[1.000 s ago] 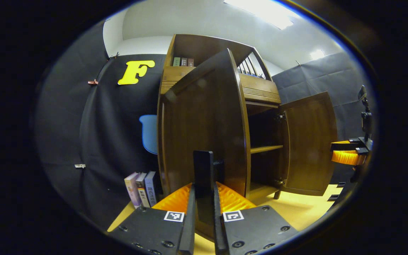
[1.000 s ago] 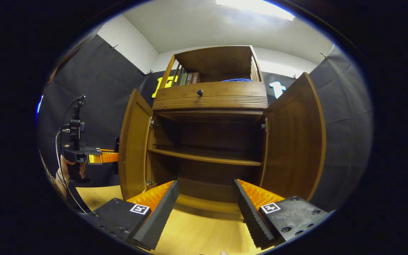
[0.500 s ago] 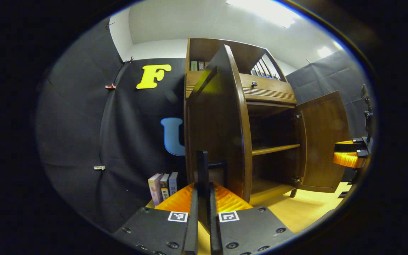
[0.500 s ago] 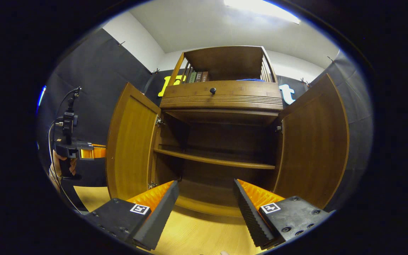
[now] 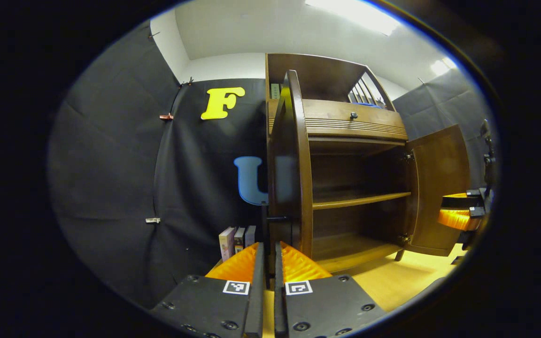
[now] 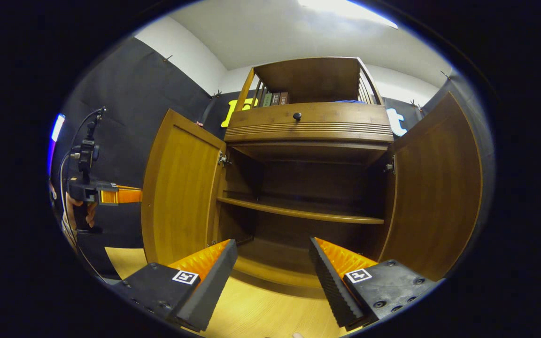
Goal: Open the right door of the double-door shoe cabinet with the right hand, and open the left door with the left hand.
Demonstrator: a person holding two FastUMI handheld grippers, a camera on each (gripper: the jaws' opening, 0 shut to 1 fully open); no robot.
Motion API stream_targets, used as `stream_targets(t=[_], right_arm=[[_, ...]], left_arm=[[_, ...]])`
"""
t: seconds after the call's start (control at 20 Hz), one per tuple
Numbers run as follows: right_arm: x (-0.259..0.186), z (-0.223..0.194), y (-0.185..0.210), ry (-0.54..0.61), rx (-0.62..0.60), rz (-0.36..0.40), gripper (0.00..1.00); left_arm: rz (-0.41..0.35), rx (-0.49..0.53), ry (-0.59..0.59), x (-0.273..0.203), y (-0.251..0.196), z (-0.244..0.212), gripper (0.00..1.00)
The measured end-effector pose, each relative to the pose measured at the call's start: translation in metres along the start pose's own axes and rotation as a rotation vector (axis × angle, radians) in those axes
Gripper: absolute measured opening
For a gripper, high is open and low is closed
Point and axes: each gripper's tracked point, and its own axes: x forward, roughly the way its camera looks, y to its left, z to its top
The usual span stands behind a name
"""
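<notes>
Left door (image 5: 291,159) swung wider; two doors open. Left jaws clamp handle (image 5: 277,219); right jaws apart.

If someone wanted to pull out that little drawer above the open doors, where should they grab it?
By the small dark knob at the middle of the drawer front. It is the only part that sticks out, so a hand-held gripper would probably come straight at the front, fingers either side of the knob, then pull back.
</notes>
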Motion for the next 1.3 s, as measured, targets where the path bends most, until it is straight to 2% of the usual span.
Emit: stream_targets(t=[0.15,0.25,0.3,0.4,0.6,0.75,0.8,0.85,1.0,1.05,1.15,1.25,1.3], right_arm=[[0.005,0.002,-0.006,-0.005,-0.017,-0.018,0.99],[0.009,0.002,-0.012,0.010,-0.012,-0.041,0.97],[0.010,0.003,-0.011,0.015,0.002,-0.043,0.97],[0.015,0.007,-0.014,0.015,0.033,-0.061,0.99],[0.022,0.020,-0.038,0.021,0.059,-0.156,0.97],[0.025,0.034,-0.060,0.015,0.064,-0.236,0.97],[0.026,0.041,-0.066,0.007,0.056,-0.258,0.94],[0.029,0.046,-0.070,0.000,0.044,-0.277,0.97],[0.040,0.053,-0.075,0.000,0.017,-0.298,0.99],[0.044,0.053,-0.071,0.004,0.017,-0.290,0.97],[0.052,0.053,-0.064,0.003,0.019,-0.268,0.95],[0.059,0.050,-0.060,0.009,0.012,-0.253,0.97],[0.062,0.046,-0.059,0.020,0.006,-0.246,0.97]], left_arm=[[-0.113,-0.074,0.032,-0.027,-0.041,0.011,0.13],[-0.202,-0.079,0.024,-0.037,-0.071,0.025,0.13],[-0.223,-0.066,0.024,-0.037,-0.083,0.028,0.13],[-0.244,-0.042,0.038,-0.028,-0.101,0.026,0.13],[-0.291,-0.062,0.056,0.013,-0.148,0.027,0.13],[-0.267,-0.046,0.057,0.047,-0.167,0.030,0.13],[-0.265,-0.037,0.044,0.056,-0.174,0.034,0.13],[-0.276,-0.025,0.030,0.066,-0.187,0.037,0.15],[-0.264,0.032,-0.018,0.094,-0.210,0.051,0.46],[-0.259,0.047,-0.018,0.101,-0.216,0.051,0.57],[-0.247,0.051,-0.005,0.112,-0.225,0.049,0.78],[-0.217,0.038,-0.006,0.121,-0.227,0.049,0.99],[-0.198,0.033,-0.007,0.124,-0.224,0.048,0.96]])
